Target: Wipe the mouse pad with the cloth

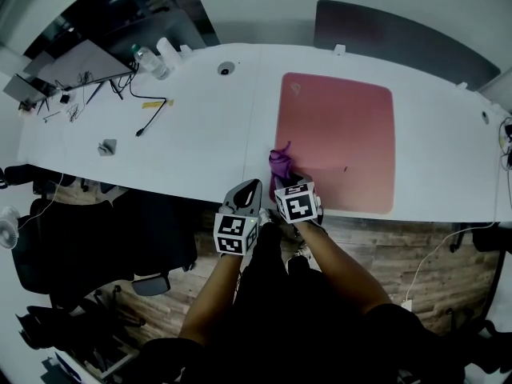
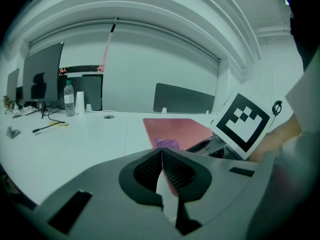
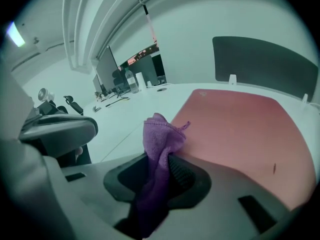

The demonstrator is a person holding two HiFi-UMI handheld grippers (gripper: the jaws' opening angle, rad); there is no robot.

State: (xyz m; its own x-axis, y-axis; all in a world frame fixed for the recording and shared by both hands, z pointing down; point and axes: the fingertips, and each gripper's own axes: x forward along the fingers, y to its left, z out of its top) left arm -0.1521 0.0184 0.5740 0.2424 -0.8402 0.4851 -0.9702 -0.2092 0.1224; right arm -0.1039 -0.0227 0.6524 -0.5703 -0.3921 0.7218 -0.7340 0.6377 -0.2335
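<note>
Across the white desk [image 1: 200, 134], the pink mouse pad [image 1: 336, 142] lies unwiped, as far as I can judge. My right gripper [image 3: 159, 171] pinches the purple cloth [image 3: 159, 139] at its near left corner; my left gripper [image 2: 161, 160] is closed on nothing. Whether cloth touches pad is hidden.

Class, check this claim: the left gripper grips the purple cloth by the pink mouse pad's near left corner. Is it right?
No: the right gripper grips the purple cloth, as the right gripper view shows; the left gripper is shut and empty. The rest stands.
</note>
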